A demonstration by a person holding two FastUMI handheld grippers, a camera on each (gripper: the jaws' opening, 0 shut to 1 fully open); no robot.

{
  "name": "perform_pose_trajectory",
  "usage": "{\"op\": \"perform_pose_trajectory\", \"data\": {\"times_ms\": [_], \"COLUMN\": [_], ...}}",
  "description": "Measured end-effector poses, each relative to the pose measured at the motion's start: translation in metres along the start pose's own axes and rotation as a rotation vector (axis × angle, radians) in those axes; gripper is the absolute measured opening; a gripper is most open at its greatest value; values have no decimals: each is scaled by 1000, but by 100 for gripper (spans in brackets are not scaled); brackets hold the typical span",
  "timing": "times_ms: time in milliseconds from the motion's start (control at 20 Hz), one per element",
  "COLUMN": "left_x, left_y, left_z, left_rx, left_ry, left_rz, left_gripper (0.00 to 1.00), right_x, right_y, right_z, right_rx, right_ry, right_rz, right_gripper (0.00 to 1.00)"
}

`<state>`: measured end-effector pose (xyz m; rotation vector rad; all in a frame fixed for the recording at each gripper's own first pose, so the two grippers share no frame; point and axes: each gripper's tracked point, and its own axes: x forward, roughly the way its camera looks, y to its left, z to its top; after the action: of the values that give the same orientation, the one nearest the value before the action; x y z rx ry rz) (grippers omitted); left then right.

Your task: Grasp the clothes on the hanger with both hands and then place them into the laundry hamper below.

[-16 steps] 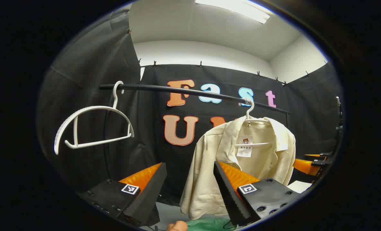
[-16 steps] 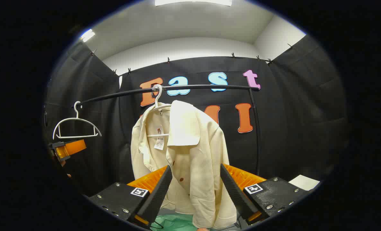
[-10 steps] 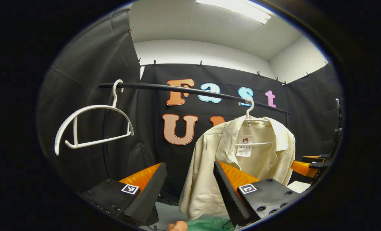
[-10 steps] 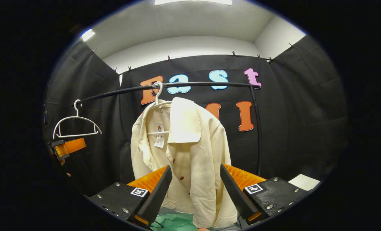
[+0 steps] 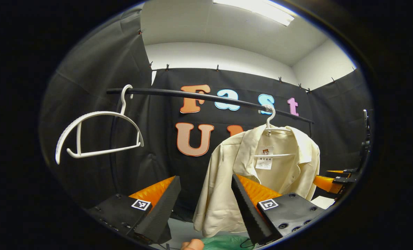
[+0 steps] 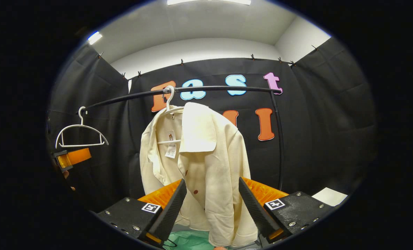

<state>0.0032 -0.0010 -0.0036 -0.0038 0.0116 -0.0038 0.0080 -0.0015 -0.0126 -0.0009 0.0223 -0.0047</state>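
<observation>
I am holding my left gripper (image 5: pixel 206 201) and my right gripper (image 6: pixel 211 205) in front of the cream jacket (image 6: pixel 199 166), both with fingers spread wide and nothing between them. The jacket is hanging on a white hanger (image 6: pixel 168 104) hooked over the black rail (image 6: pixel 220 89), well short of either set of fingers; something green (image 6: pixel 185 240), probably the hamper, is showing just under its hem. I am judging the cloth as soft, light and limp, likely to sag and slide off once one shoulder is freed. I am thinking of pinching a shoulder on each side, near the collar, where the fabric is folding thick. An empty hanger (image 5: pixel 98 133) is hanging further along the rail
</observation>
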Motion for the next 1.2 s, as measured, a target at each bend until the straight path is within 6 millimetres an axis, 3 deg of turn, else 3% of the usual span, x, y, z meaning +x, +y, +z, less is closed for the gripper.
{"op": "perform_pose_trajectory", "data": {"times_ms": [200,250,300,400,450,500,550,600,800,1200], "left_x": [0,0,0,0,0,-1,-1,0,0,-1], "left_y": [1,2,3,5,6,7,7,9,14,22], "left_z": [-2,-4,-5,-7,-8,-9,-9,-10,-14,-17], "left_rx": [-1,0,2,4,3,2,1,1,-4,-8], "left_ry": [6,8,11,15,16,18,21,24,34,39], "left_rz": [4,5,7,11,13,14,16,17,23,39], "left_gripper": [93,97,93,97,93,97,93,97,97,97], "right_x": [8,10,14,22,25,29,34,40,62,115], "right_y": [7,12,16,22,25,28,29,31,35,10], "right_z": [-10,-12,-15,-17,-16,-16,-17,-17,-20,-20], "right_rx": [-11,-8,-7,-8,-5,-2,-2,-6,-54,-36], "right_ry": [7,13,16,18,14,10,5,3,-7,-28], "right_rz": [-2,3,6,-1,-4,-8,-14,-24,-85,-206], "right_gripper": [93,93,93,93,93,93,93,94,93,93]}}
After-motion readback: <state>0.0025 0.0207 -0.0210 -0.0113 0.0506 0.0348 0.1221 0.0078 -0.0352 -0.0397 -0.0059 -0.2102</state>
